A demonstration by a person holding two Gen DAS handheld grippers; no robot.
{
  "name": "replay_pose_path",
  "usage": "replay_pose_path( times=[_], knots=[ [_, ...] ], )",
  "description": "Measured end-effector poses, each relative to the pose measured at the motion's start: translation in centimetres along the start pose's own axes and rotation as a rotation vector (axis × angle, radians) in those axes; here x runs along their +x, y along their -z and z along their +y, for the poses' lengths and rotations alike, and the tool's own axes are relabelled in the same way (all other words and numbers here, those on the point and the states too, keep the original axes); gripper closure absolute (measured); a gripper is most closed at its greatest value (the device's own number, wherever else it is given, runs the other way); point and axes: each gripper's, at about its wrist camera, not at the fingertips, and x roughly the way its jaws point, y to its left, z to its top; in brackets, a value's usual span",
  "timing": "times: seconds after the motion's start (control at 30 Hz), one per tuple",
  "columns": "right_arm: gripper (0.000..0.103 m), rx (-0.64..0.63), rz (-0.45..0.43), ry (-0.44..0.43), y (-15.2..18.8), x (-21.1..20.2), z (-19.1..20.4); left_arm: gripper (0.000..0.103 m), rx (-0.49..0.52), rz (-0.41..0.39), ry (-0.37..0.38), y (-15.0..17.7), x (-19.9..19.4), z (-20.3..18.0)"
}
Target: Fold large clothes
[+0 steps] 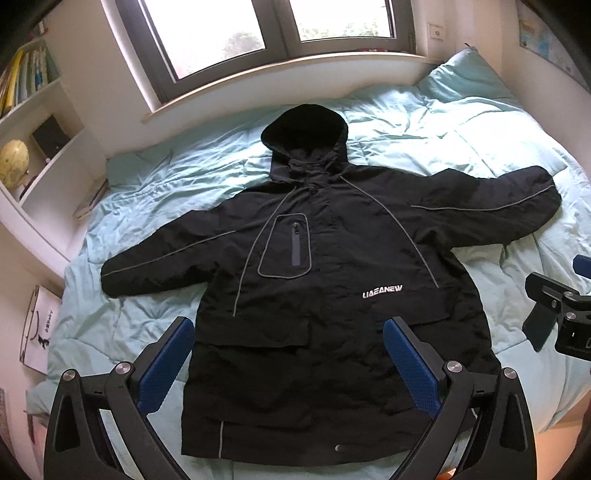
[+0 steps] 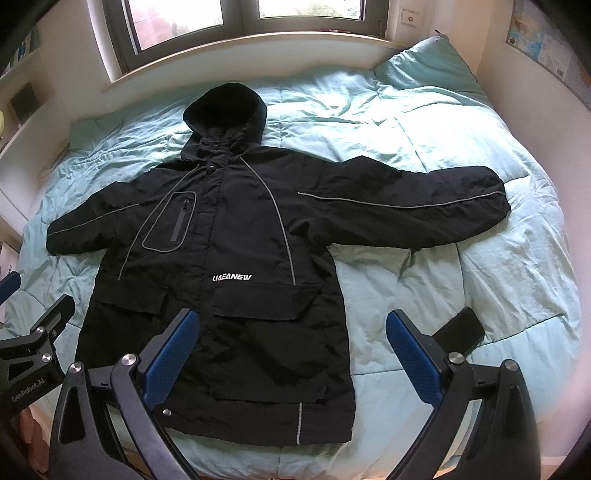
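a black hooded jacket (image 1: 332, 295) of crinkly, slightly shiny woven fabric lies flat, front up, on a pale mint quilted duvet (image 1: 461, 122) w/ soft wrinkles & stitched squares. hood points to the window (image 1: 221, 33), hem toward the cameras, both sleeves spread out to the sides. thin grey reflective piping runs along the sleeves & curves down the chest; a rounded-rectangle chest pocket w/ a dark zip sits near the middle, white block lettering below it, two big flap pockets lower down, metal snap near the hem. left gripper (image 1: 288, 365) has matte black arms w/ round silver bolts & blue dimpled rubber pads (image 1: 166, 363); its fingers are spread wide, nothing between them, hovering over the jacket's lower body, approx centred on the hem area. right gripper (image 2: 291, 360), same build, also spread wide & empty, above the jacket's hem corner on the wearer's left side, its left pad over black fabric, right pad over bare duvet. a flat black smartphone (image 2: 461, 332) w/ glossy face lies on the duvet just beside the right gripper's outer finger, apart from the jacket. white shelf unit (image 1: 48, 122) w/ books & a yellowish globe (image 1: 13, 160) stands at the bed's left side; cream wooden windowsill (image 1: 295, 66) curves behind the hood.
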Motion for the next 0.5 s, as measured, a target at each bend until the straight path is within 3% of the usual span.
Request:
replay_pose_path(
  times=[0.2, 0.33, 0.5],
  knots=[
    [0.002, -0.002, -0.005, -0.007, 0.1, 0.0, -0.5, 0.001, 0.005, 0.005, -0.003, -0.2, 0.0, -1.6],
    [0.002, 0.007, 0.0, -0.023, -0.2, 0.1, -1.6, 0.001, 0.043, -0.004, -0.088, -0.5, 0.0, -2.7],
    [0.002, 0.01, 0.007, -0.036, -0.6, 0.4, -2.9, 0.001, 0.017, 0.0, -0.04, -1.1, -0.2, -3.3]
  ],
)
